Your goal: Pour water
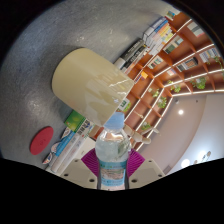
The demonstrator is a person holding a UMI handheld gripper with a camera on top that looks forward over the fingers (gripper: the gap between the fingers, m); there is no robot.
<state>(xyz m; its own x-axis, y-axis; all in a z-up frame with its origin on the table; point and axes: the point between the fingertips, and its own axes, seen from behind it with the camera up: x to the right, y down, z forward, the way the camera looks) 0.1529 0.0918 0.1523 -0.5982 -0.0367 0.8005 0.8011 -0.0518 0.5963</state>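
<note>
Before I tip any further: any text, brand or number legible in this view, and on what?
None can be read.
Bottle, held in the claw: its label shows only a blue-green pattern, print too blurred.
Cup: plain, no marking.
Boxes on the shelves: coloured packaging, lettering too small.
Red lid on the table: no text visible.

A grey speckled surface (40, 75) carries a red disc (43, 139).

bottle (113, 150): 1 | cup (88, 83): 1 | red disc (42, 140): 1 | shelving unit (170, 70): 1
</note>
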